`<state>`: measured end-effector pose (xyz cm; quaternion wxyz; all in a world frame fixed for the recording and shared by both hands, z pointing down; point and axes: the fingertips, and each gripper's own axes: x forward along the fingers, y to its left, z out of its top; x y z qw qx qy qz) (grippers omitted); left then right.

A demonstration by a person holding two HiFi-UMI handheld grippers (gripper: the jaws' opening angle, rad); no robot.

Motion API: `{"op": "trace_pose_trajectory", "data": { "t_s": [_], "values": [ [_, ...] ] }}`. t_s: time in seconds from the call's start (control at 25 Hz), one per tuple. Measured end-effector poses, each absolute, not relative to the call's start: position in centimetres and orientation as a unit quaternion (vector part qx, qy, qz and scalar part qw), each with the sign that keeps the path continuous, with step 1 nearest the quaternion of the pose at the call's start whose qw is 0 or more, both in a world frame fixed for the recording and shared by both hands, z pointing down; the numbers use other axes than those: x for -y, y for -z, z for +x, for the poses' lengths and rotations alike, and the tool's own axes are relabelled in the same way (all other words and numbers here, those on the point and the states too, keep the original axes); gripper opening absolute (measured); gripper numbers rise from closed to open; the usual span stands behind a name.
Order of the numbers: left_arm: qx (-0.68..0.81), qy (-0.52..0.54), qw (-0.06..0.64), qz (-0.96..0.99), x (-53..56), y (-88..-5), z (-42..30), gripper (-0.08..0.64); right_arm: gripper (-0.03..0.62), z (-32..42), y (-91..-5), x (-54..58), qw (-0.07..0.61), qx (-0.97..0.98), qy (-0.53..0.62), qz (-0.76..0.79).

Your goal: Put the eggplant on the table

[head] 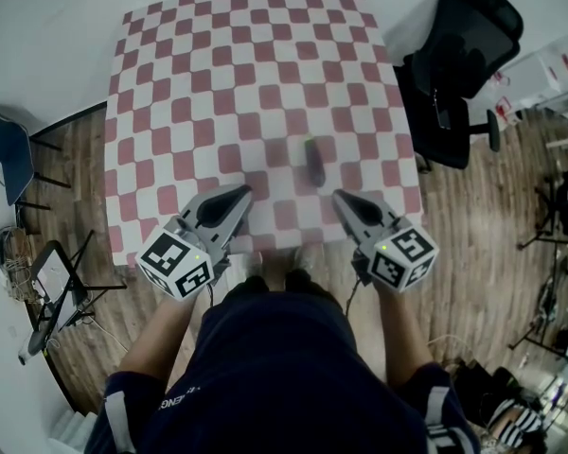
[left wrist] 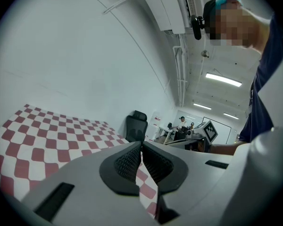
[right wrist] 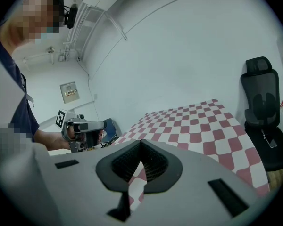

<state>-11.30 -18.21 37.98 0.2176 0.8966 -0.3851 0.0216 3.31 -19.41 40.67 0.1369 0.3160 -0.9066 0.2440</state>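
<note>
Head view shows the small dark elongated eggplant point(head: 314, 161) lying on the table with the red-and-white checked cloth point(head: 199, 74). It sits just ahead of the grey two-jaw right gripper point(head: 340, 197), a little to the inside of its tips, and further ahead and to the right of the matching left gripper point(head: 245, 193). Neither gripper touches it. Both hang over the near edge of the cloth, and each gripper's own view shows its ribbed black pads closed together with nothing between them but checked cloth beyond. Since the eggplant rests on the cloth and both tools are empty, the placing step looks done. The next move probably calls for no more than keeping the closed jaws away from it. Its long axis runs almost straight away from the right gripper's tips, leaning slightly left at the far end. That far tip looks faintly greenish, perhaps the stem, though it is too small to be sure.
</note>
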Motion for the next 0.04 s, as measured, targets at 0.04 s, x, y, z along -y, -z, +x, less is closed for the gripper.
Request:
{"op": "trace_pose_trajectory", "data": {
  "t_s": [0.04],
  "values": [
    [0.385, -0.023, 0.218, 0.896, 18.17, -38.08, -11.33, 0.034, 0.015, 3.26, -40.68, 19.39, 0.136, 0.907, -0.244, 0.316]
  ]
}}
